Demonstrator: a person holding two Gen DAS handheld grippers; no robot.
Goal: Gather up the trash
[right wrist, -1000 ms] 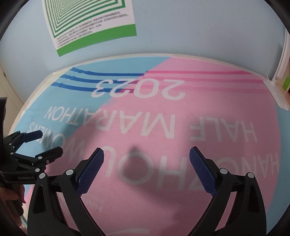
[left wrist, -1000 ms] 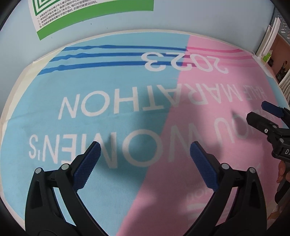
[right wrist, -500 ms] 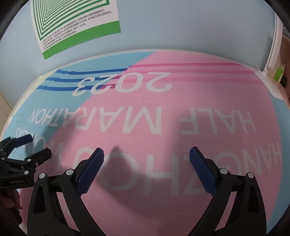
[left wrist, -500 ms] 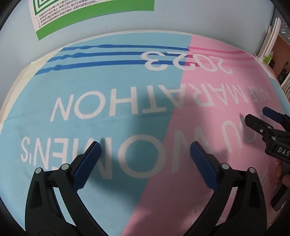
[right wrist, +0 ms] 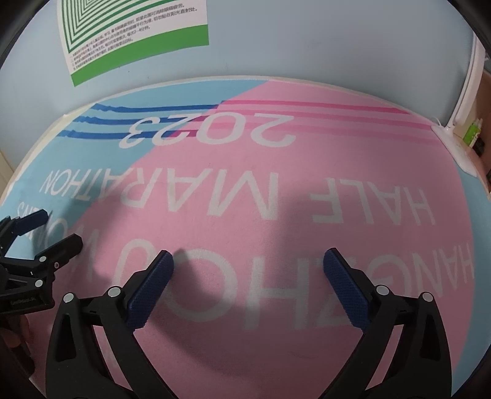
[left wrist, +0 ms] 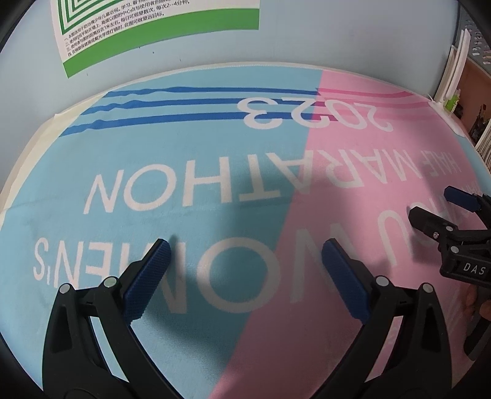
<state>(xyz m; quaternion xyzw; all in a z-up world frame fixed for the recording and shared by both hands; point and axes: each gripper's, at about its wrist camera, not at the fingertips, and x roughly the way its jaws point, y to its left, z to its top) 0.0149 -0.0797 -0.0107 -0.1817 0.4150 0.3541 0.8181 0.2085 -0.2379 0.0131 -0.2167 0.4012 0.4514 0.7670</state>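
Observation:
No trash shows in either view. My left gripper [left wrist: 245,250] hangs open over the blue and pink marathon cloth [left wrist: 190,147], above the word WOMEN'S, nothing between its blue pads. My right gripper [right wrist: 248,261] is open too, over the pink half of the marathon cloth [right wrist: 276,172], with nothing held. In the left wrist view the right gripper [left wrist: 429,205] comes in from the right edge, its jaws apart. The left gripper [right wrist: 58,228] shows at the left edge of the right wrist view, jaws apart as well.
A pale blue wall [left wrist: 307,36] stands behind the cloth with a green and white poster [left wrist: 153,24] on it. White boards and shelf clutter [left wrist: 457,73] sit at the far right. A white lamp base [right wrist: 457,147] rests at the cloth's right corner.
Both grippers have drifted slightly over the cloth and stayed open. The right wrist view shifted left, then back right. Nothing was picked up.

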